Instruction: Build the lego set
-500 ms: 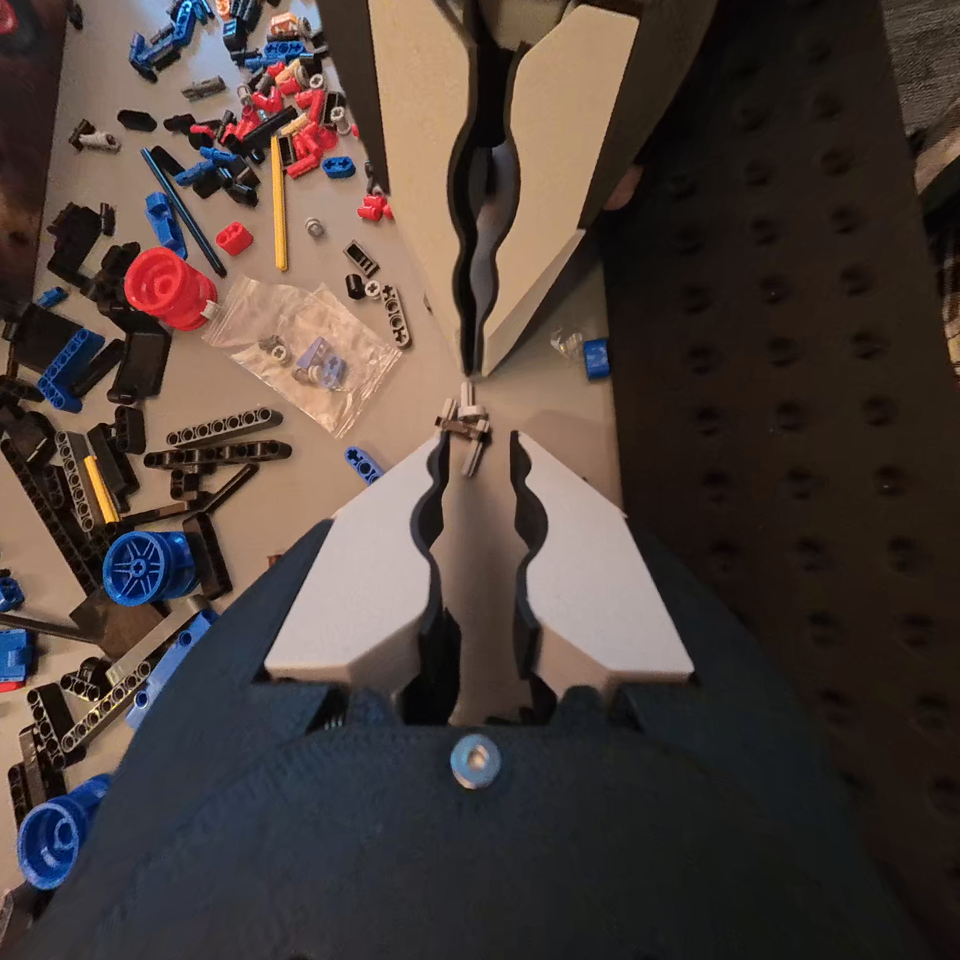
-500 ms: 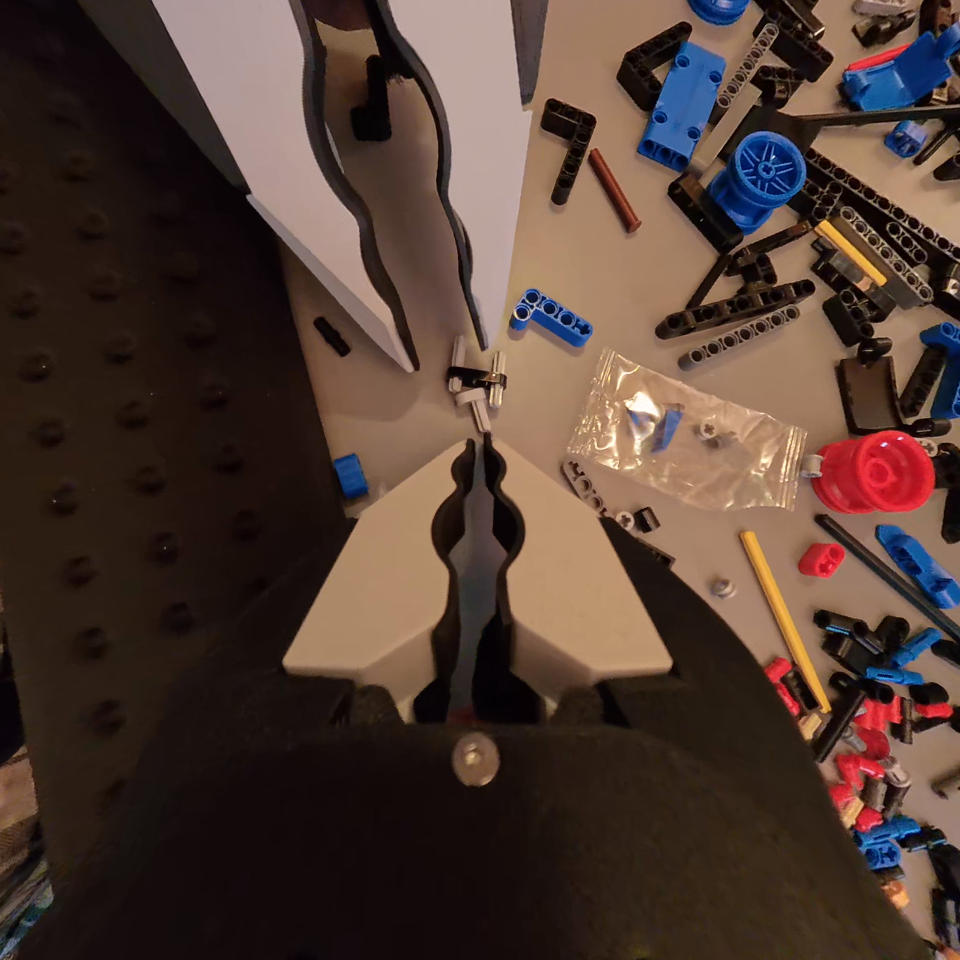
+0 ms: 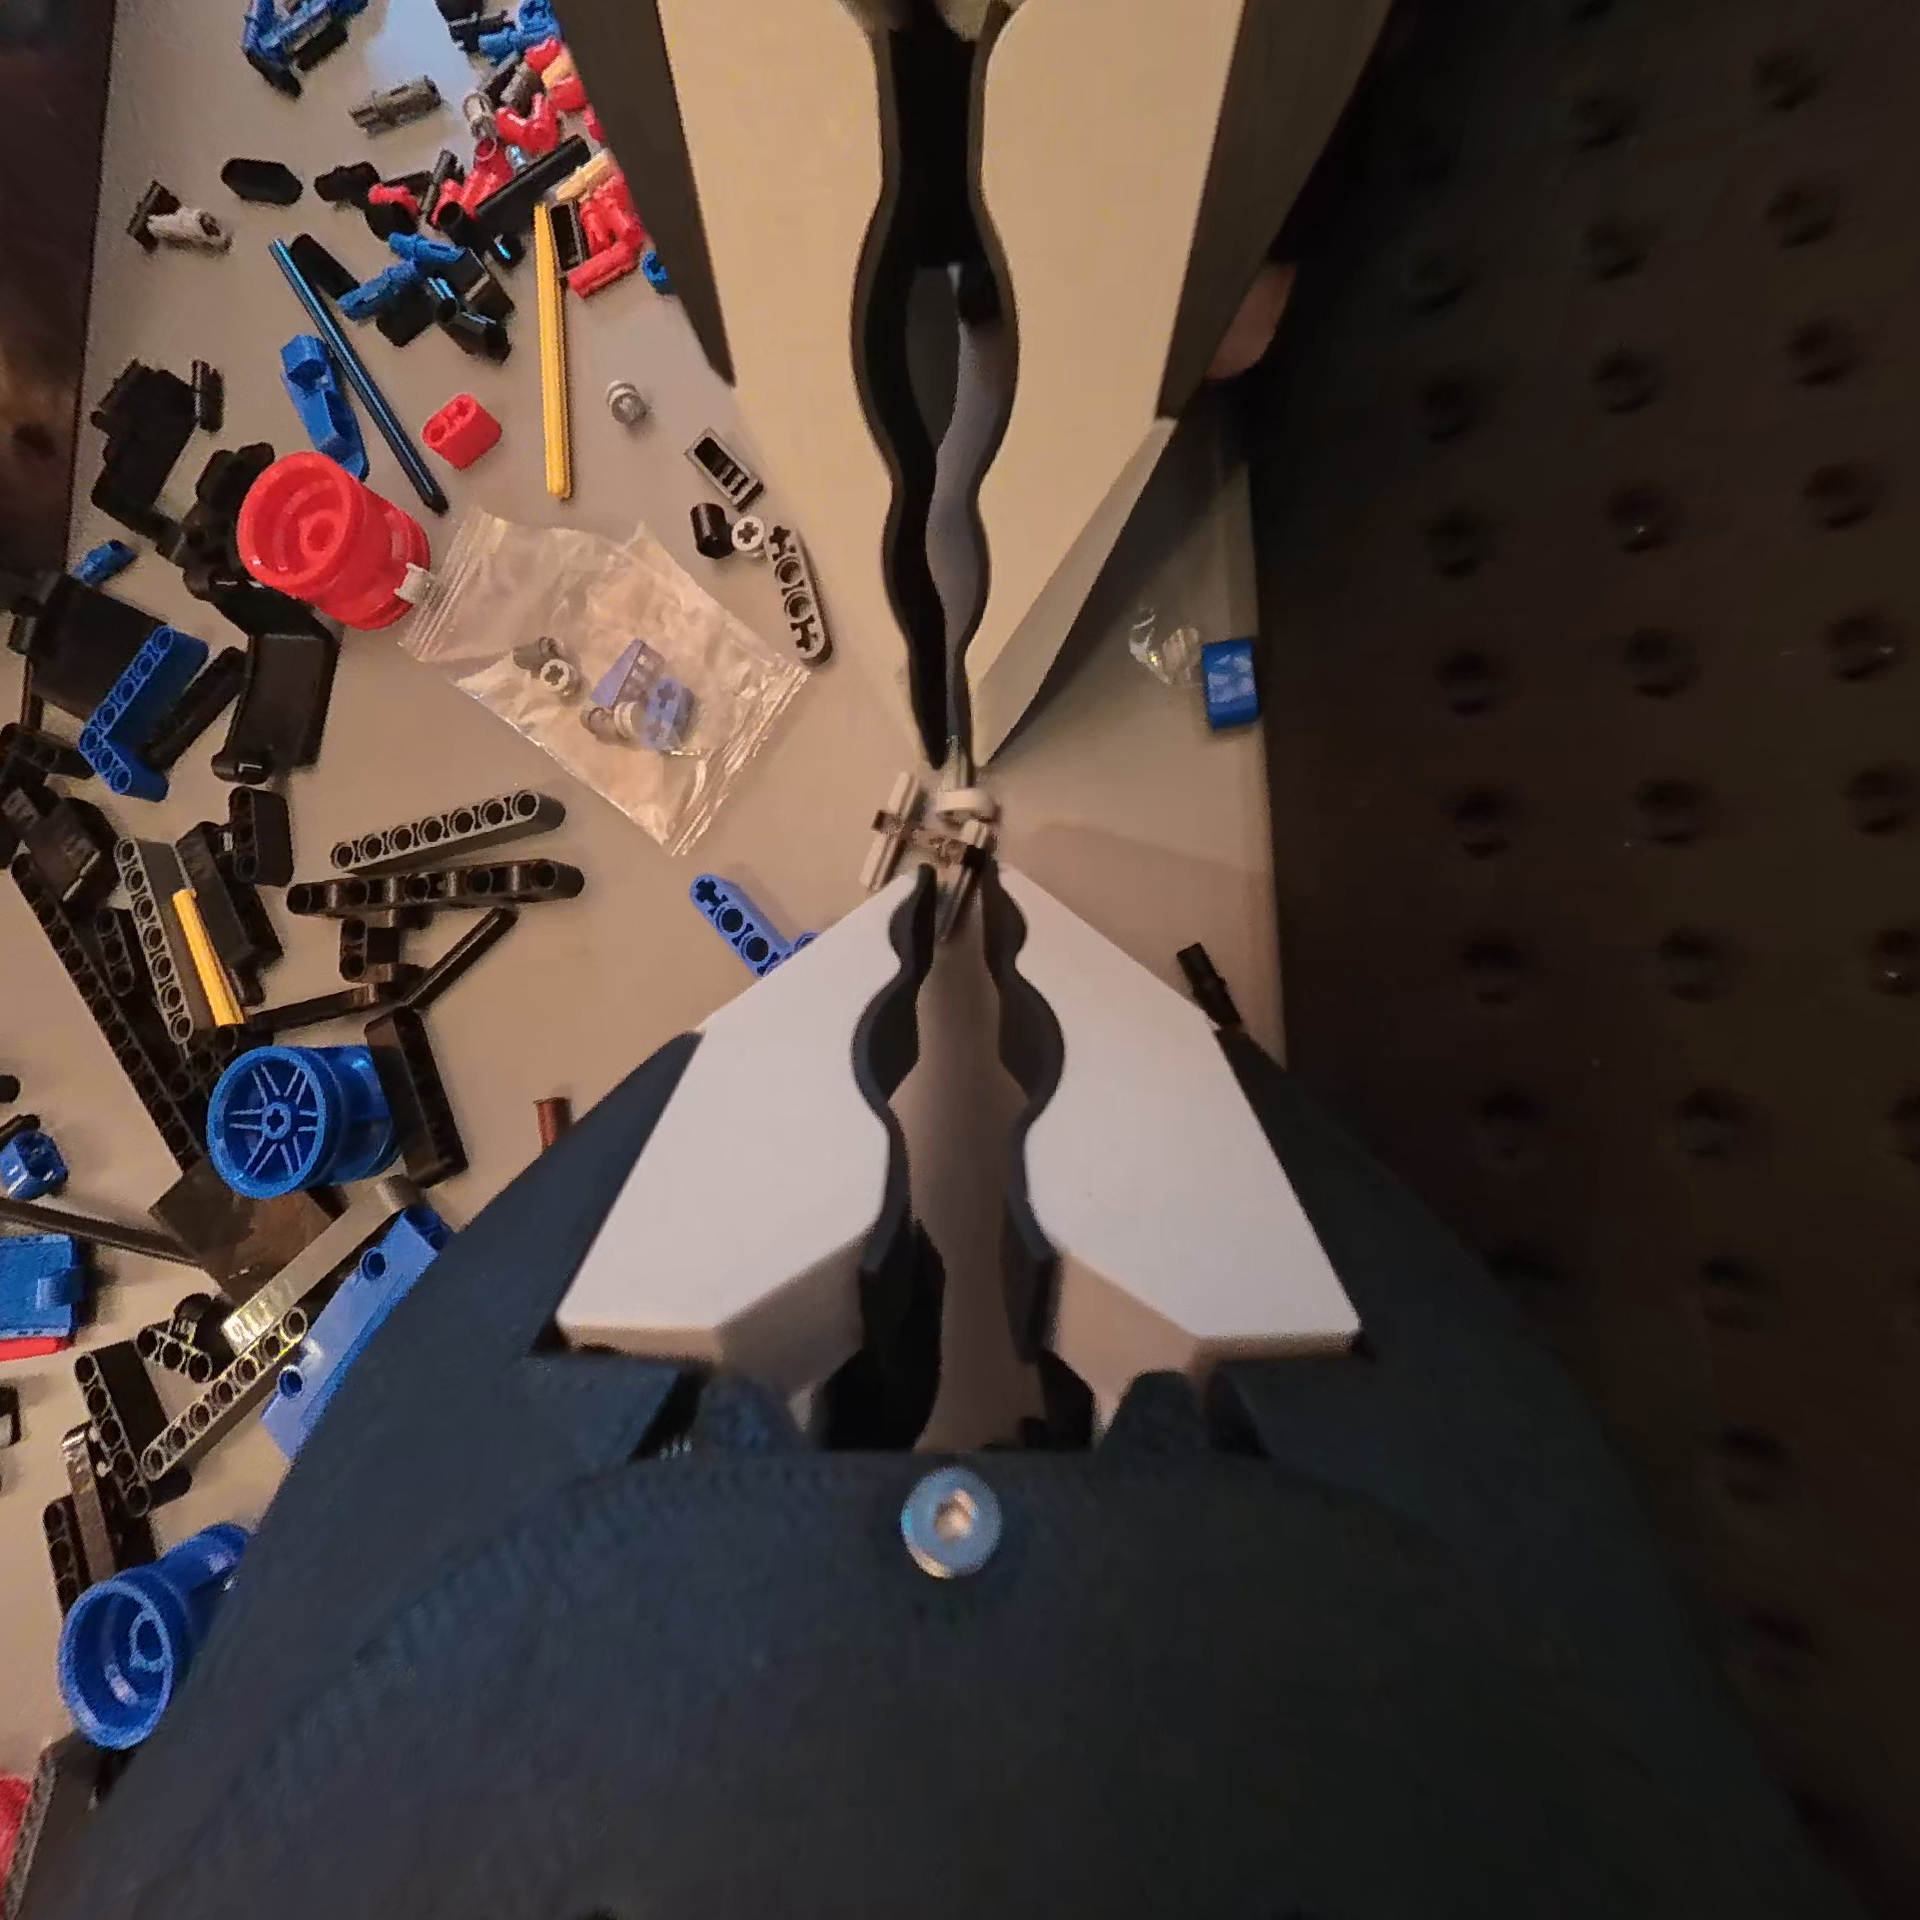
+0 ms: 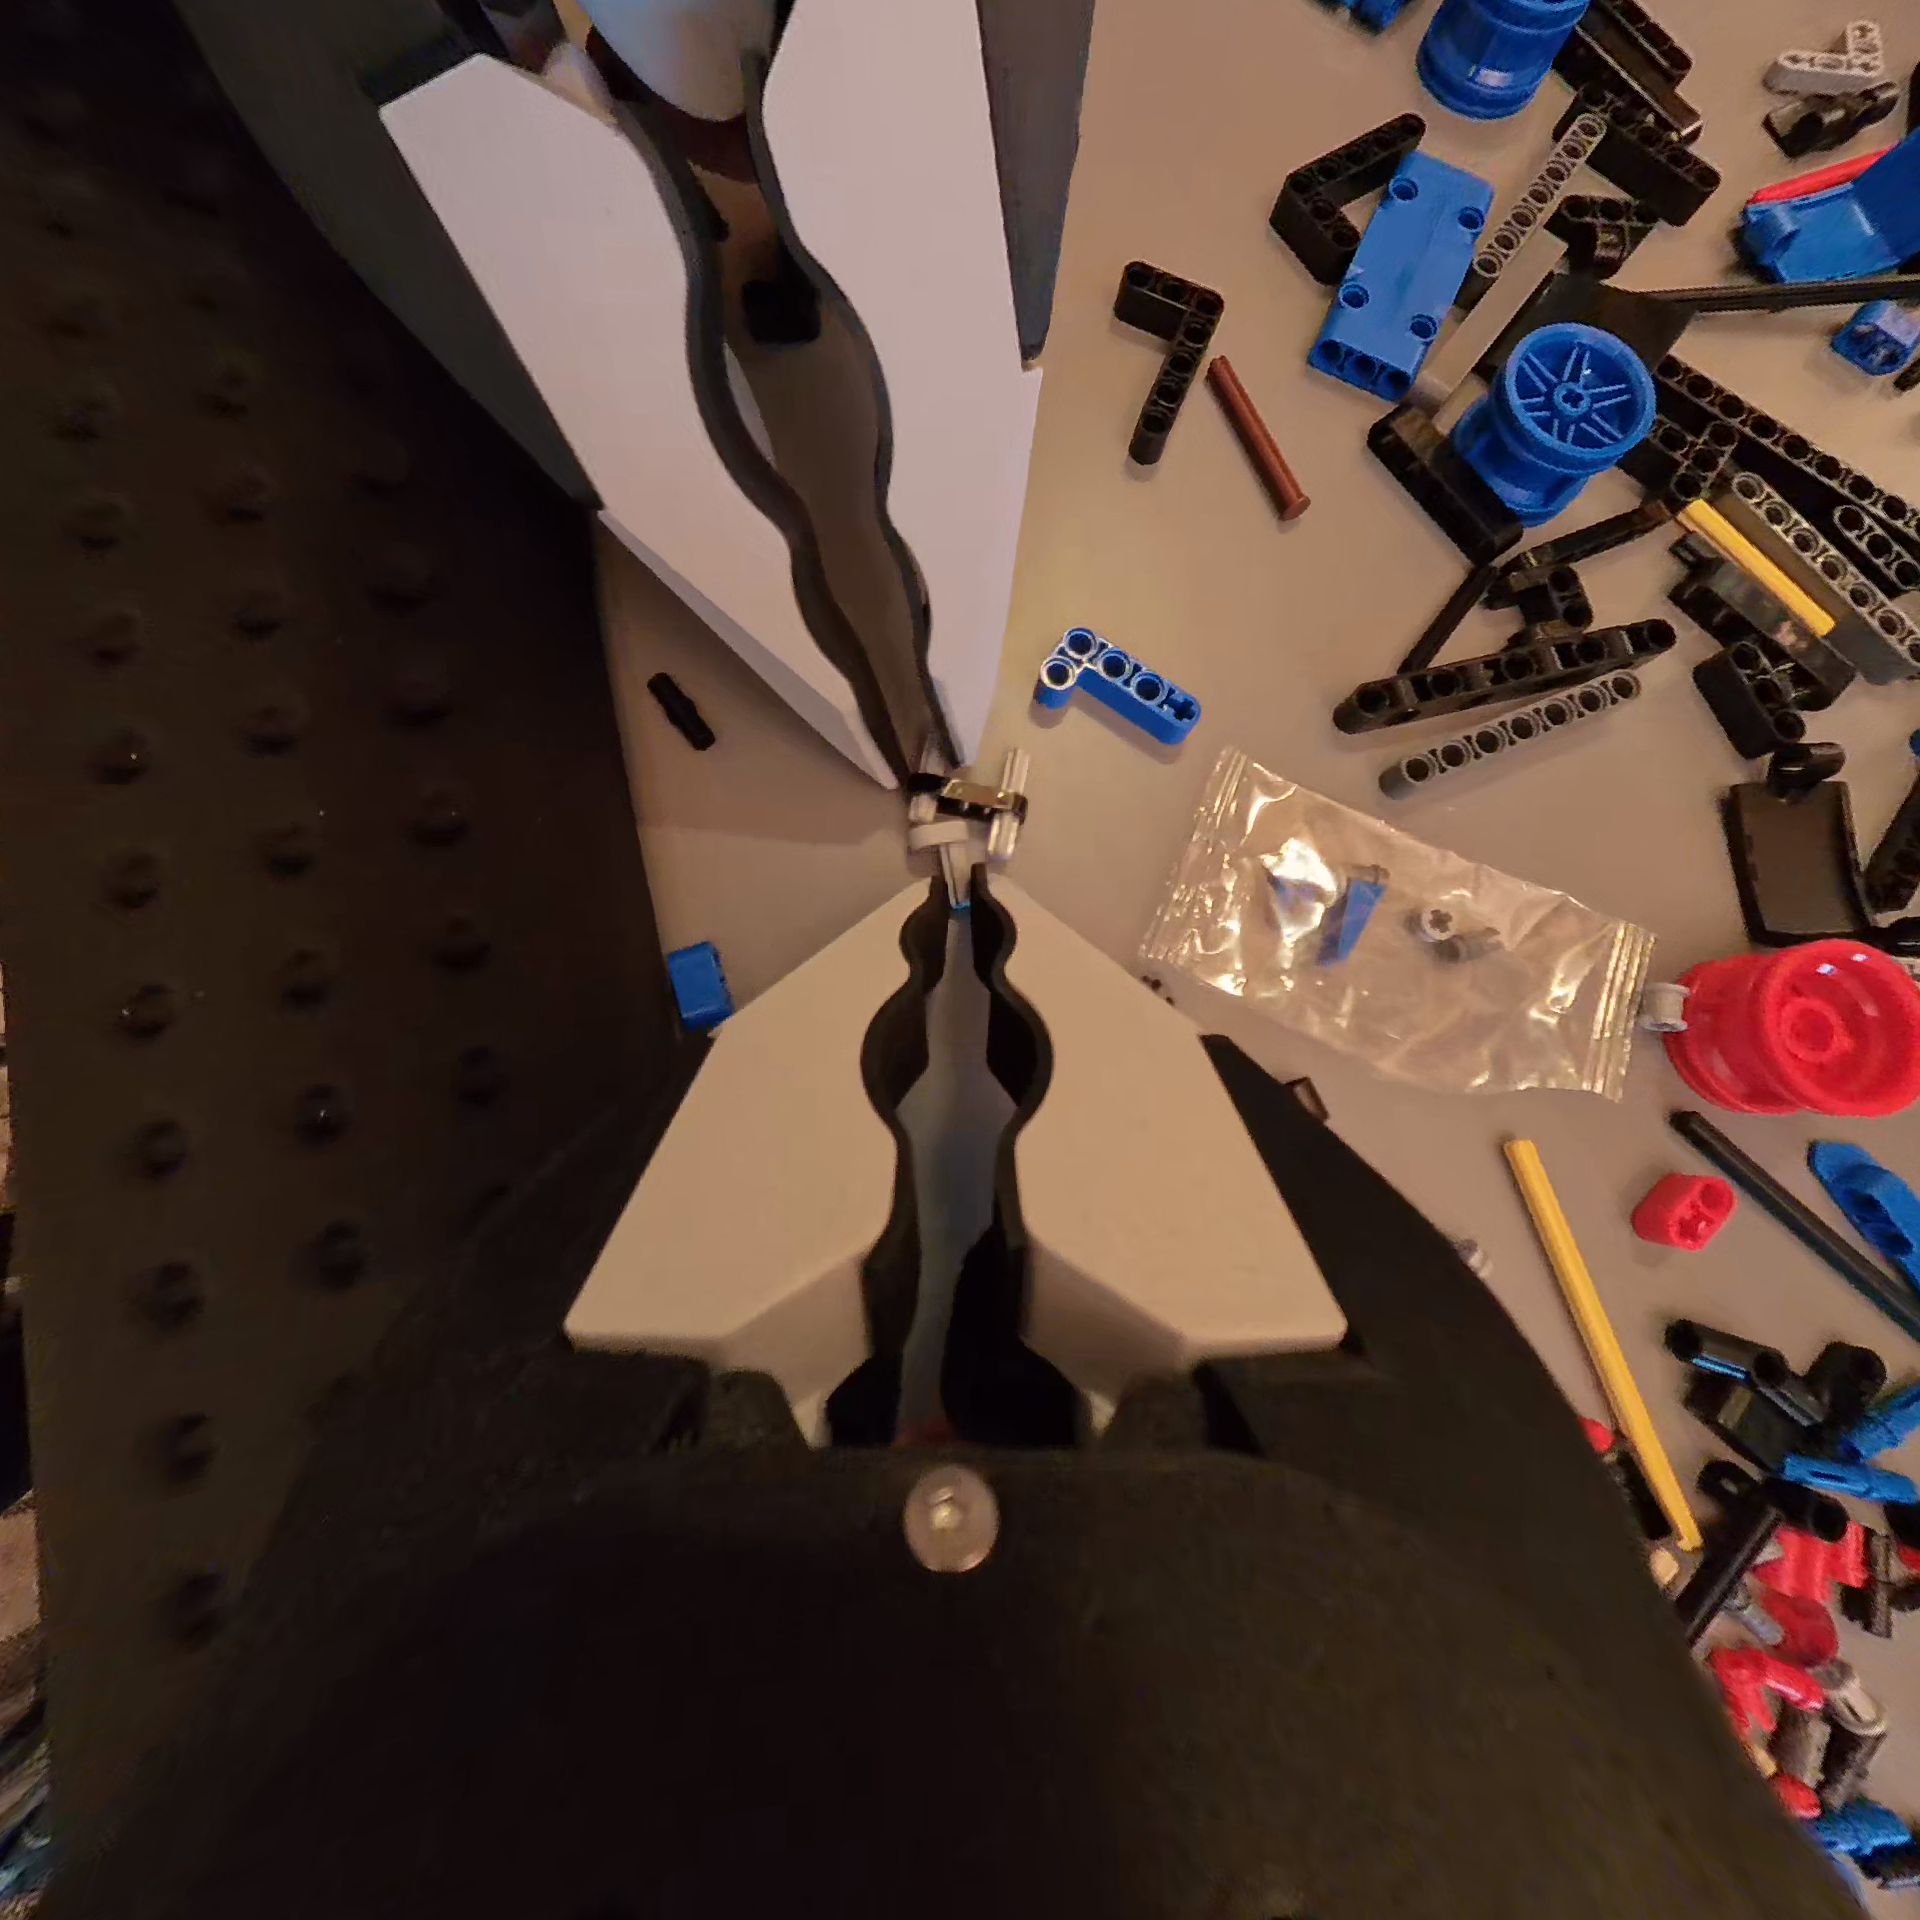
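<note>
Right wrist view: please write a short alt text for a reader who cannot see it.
The right gripper, shut on a small grey-and-black lego assembly, meets the left gripper tip to tip over a grey table. To the right lie a clear plastic bag, a red wheel and scattered blue and black lego pieces.

left gripper (image 3: 951, 888): dark blue textured body, pale grey wedge fingers w/ wavy black pads, one silver screw at centre. right gripper (image 4: 961, 888): black body, same grey fingers, wavy black pads, silver screw.
</note>
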Tool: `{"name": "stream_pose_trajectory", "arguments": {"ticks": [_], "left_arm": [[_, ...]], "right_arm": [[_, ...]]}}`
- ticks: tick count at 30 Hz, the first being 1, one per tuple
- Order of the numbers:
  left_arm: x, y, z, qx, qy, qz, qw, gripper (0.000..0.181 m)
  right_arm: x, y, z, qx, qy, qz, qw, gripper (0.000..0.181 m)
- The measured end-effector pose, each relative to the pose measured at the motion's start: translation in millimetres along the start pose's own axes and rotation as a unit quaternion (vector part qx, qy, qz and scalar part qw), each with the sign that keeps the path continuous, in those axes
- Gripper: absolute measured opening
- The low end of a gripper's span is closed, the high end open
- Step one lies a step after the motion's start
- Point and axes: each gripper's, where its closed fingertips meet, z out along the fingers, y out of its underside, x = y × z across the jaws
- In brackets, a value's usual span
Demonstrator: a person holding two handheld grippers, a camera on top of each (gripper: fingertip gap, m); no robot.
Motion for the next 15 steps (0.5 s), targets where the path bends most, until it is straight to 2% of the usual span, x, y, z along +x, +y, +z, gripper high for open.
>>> {"name": "stream_pose_trajectory", "arguments": {"ticks": [15], "left_arm": [[-0.1,-1.2,1.8,0.002,-0.007,0.004,1.0,0.003]], "right_arm": [[-0.7,0.8,-1.4,-0.013,0.016,-0.039,0.999,0.003]]}}
